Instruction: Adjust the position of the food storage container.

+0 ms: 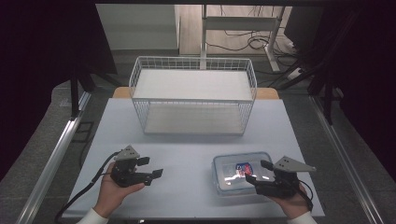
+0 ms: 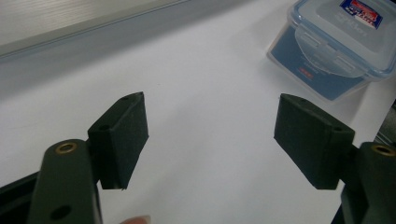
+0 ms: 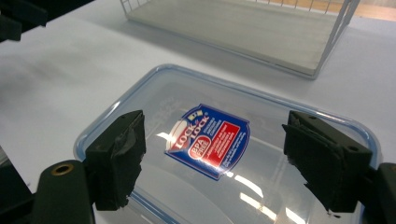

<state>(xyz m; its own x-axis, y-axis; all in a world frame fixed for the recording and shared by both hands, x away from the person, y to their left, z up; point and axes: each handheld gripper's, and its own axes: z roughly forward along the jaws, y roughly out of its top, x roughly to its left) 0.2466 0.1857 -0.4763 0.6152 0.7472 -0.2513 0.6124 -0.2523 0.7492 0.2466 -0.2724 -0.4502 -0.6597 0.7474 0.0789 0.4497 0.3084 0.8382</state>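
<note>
Box (image 1: 237,173): lid on, on table (image 1: 187,154).
Right gripper (image 1: 259,171): jaws wide, over box.
Left gripper (image 1: 151,167): jaws wide, empty.

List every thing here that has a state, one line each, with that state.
plastic food container: lid on, lying flat on the table.
wire basket rack: upright, both shelves bare.
left gripper: open, holding nothing.
right gripper: open, jaws over the container lid.

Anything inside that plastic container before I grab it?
Through the clear lid of the plastic container nothing shows inside. The label and glare cover part of it, so that patch stays unseen.
</note>
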